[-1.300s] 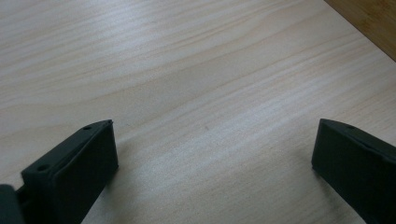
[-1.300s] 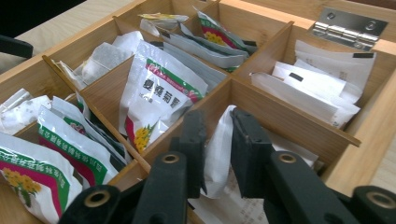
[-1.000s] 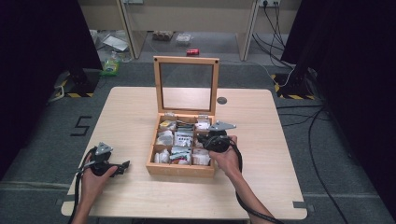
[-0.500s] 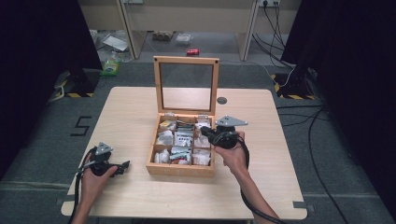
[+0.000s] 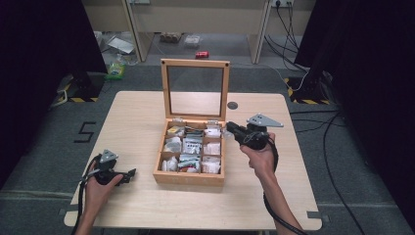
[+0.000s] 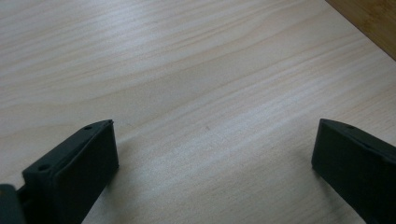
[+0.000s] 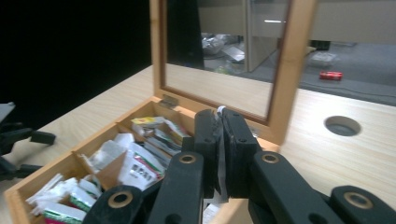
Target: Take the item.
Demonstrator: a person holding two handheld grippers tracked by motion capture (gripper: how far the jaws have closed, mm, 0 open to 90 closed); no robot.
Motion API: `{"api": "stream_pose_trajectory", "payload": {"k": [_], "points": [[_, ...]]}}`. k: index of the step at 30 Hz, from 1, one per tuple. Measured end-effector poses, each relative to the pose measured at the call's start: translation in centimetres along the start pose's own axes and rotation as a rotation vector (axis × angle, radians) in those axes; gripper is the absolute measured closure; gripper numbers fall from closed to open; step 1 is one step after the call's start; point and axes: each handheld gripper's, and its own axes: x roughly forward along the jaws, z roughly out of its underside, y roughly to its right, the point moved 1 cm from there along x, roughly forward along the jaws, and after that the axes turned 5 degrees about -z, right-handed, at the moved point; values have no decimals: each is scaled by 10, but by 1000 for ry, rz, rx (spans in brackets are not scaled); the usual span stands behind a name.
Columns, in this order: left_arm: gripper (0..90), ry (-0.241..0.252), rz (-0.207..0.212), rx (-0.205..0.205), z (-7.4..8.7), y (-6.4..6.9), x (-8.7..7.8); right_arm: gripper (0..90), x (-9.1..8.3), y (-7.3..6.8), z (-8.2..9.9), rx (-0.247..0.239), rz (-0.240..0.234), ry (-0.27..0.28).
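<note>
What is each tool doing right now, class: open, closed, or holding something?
Left tool: open, empty, low over the table.
Right tool: closed on a thin white packet by the box.

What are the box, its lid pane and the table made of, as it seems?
Box: warm-toned wood, seemingly smooth-finished; grain shows. Lid pane: clear glass or plastic, since the floor shows through it. Table: pale wood or wood-look laminate, matte, with fine grain lines.
</note>
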Motion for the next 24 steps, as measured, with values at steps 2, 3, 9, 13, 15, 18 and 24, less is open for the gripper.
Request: {"api": "stream_pose_trajectory", "payload": {"k": [2, 3, 9, 13, 15, 18, 24], "points": [[0, 0, -1, -1, 0, 0, 0, 859, -3, 8, 2, 11, 20, 4], [0, -1, -1, 0, 0, 0, 0, 859, -4, 10, 3, 17, 26, 3], [0, -2, 0, 1, 0, 0, 0, 860, -16, 32, 17, 74, 74, -7], [0, -1, 0, 0, 0, 0, 0, 860, -17, 40, 25, 86, 98, -26], [0, -1, 0, 0, 0, 0, 0, 860, -17, 45, 32, 98, 113, -43], [0, -1, 0, 0, 0, 0, 0, 860, -16, 52, 40, 112, 130, -61], [0, -1, 0, 0, 0, 0, 0, 859, -12, 59, 52, 129, 147, -95]]}}
